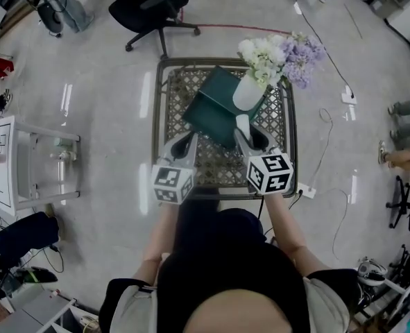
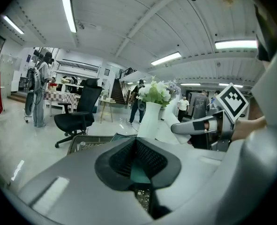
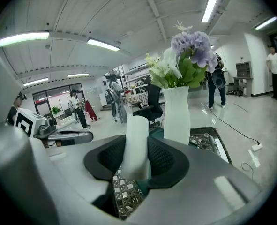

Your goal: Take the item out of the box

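A dark green box (image 1: 215,109) lies open on a metal lattice table (image 1: 164,103). My right gripper (image 1: 250,139) is shut on a white cylinder (image 1: 243,125) and holds it upright just above the box's near right corner. In the right gripper view the cylinder (image 3: 137,144) stands between the black pads (image 3: 164,158), with the box's green (image 3: 157,132) behind it. My left gripper (image 1: 187,143) hovers at the box's near left edge, its jaws together and empty. In the left gripper view a sliver of green box (image 2: 140,170) shows below the pads.
A white vase (image 1: 250,92) of white and purple flowers stands at the box's far right, close behind the cylinder. A black office chair (image 1: 152,5) stands beyond the table. A white cart (image 1: 31,165) is at the left, and cables (image 1: 329,144) run over the floor at the right.
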Motion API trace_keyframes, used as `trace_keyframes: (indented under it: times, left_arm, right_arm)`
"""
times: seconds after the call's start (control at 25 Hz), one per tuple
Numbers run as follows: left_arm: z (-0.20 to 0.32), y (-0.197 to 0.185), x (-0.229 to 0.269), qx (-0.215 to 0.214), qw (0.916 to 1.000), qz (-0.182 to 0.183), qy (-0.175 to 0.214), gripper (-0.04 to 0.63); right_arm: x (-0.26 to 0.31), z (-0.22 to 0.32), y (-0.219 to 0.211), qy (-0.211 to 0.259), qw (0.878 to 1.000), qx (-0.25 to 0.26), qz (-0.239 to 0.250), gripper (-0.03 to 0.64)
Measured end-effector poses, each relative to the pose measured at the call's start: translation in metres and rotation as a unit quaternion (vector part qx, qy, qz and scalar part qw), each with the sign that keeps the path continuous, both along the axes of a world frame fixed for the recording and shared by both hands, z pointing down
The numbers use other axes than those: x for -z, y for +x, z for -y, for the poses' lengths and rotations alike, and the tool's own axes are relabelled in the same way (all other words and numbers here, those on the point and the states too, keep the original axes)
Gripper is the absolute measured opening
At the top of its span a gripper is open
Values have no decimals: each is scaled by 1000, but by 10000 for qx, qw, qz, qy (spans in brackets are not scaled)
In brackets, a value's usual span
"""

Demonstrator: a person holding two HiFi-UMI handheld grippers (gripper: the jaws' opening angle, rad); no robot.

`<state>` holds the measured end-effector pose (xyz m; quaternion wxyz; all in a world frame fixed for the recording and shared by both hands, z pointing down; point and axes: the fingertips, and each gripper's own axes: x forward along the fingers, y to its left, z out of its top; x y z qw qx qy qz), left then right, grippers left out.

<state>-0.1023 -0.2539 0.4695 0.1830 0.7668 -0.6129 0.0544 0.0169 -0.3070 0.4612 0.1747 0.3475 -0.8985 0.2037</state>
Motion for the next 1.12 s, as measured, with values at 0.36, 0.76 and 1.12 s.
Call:
trace_keyframes:
  times: [0.36,0.76,1.12]
  left_arm:
    - [1,8,26,-200,9996,75,209,8]
    - [-7,14,68,-404,9952,354,814,8]
    - [-19,18,77,-539,9929,295,1019,8]
  right_arm:
    - [37,0,19,522,9972,-431,328,141]
    - [86,-17,32,1481,9839,-418,911,140]
    - [84,-39,30,1742,9811,-76,841,140]
